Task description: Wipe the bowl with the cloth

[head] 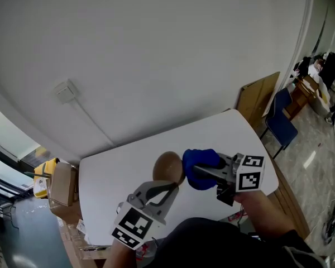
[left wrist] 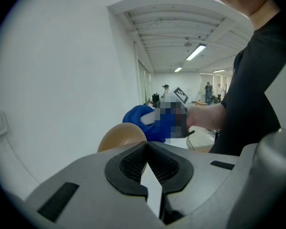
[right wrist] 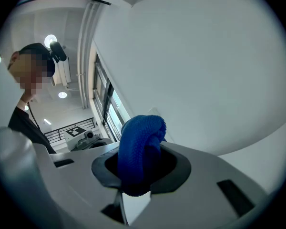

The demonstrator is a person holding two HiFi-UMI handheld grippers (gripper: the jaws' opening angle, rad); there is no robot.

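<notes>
Closest up is the person's dark top point(head: 212, 242), filling the near edge of the head view. Past it is the white worktop point(head: 128, 166), which has nothing of the task's resting on it that can be made out.

Next come the two tools. The left claw point(head: 172, 186) is clamped right down, tips together, pinching the rim of the tan bowl point(head: 167, 166). The right claw point(right wrist: 140, 168) is closed on a bunched-up wad of blue cloth point(head: 200, 159), most of which bulges out past the tips.

The bowl looks to be held up over the middle of the worktop rather than sitting on it, tipped on its side towards the cloth. The cloth sits hard up against the bowl's right edge. Whether they're actually touching is tough to call from either angle.

Handling-wise, the bowl looks light, stiff and pretty smooth, probably thin-walled. With only one pinch point on the rim, it'll likely want to swivel or slide out if the wipe pushes hard on the far side. Pressing nearer the gripped edge seems the safer bet.

The cloth is soft, knobbly microfibre by the look of it. It should squash into the curve easily, and it's held mid-bunch, so plenty of it is free to wipe with.
</notes>
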